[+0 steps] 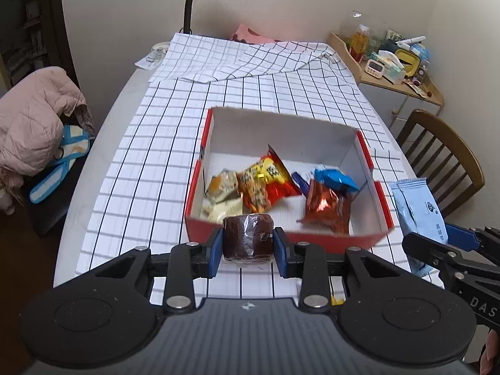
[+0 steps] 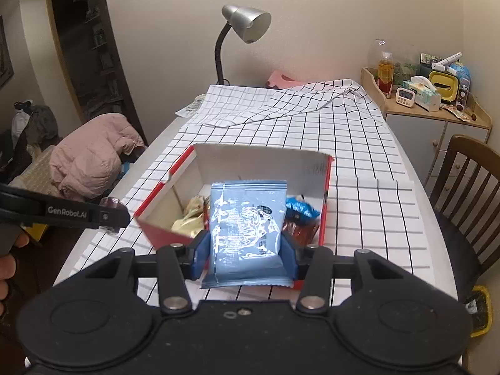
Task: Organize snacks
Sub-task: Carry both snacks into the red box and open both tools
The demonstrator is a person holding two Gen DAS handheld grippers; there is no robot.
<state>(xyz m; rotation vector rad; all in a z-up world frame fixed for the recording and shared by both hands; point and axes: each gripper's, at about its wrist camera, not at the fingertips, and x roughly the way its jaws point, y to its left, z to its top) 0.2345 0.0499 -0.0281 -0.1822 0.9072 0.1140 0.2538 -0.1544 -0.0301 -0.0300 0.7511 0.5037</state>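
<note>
**Both tongs loaded at the box**

Your left tongs (image 1: 247,243) are clamped on a brown wrapped cake (image 1: 247,240), held just before the near wall of the red box (image 1: 200,228) on the checked bench (image 1: 150,156). Your right tongs (image 2: 244,250) pinch a pale blue packet (image 2: 247,228) (upright, seemingly above the box's near edge). Several wrapped snacks (image 1: 265,184) lie inside.

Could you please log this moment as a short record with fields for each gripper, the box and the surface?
left gripper: shut on brown cake, just short of the box's near wall
right gripper: shut on blue packet, held upright at the box's near edge
box: red outside, white inside, open, holds several wrapped snacks
snacks in box: orange packet, copper packet
surface: checked cloth
</note>
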